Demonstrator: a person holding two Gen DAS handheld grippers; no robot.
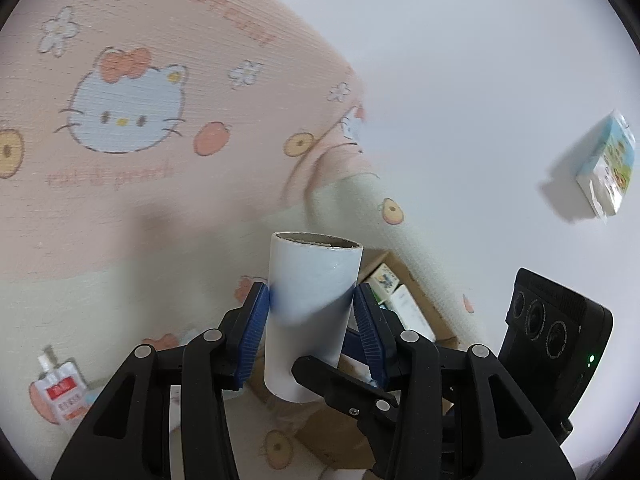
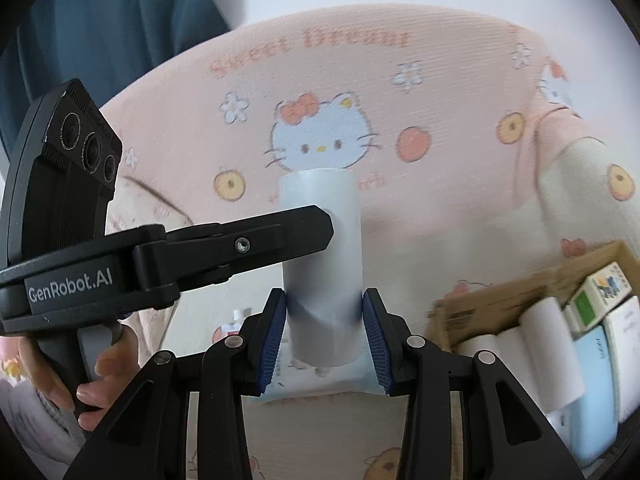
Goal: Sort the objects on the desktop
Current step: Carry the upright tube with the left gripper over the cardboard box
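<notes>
A pink cartoon-cat blanket point(image 2: 400, 112) is draped behind the work area. A cardboard box point(image 2: 500, 292) of packets is seen at lower right. The white roll point(image 1: 310, 312) is held upright, clamped by both the left gripper point(image 1: 312, 320) and the right gripper point(image 2: 325, 328) above the blanket.

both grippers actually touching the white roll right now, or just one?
Touching, both. In the left wrist view, the left gripper has its blue pads pressed against the white roll. In the right wrist view, the right gripper clamps the same roll's sides, no gap.
</notes>
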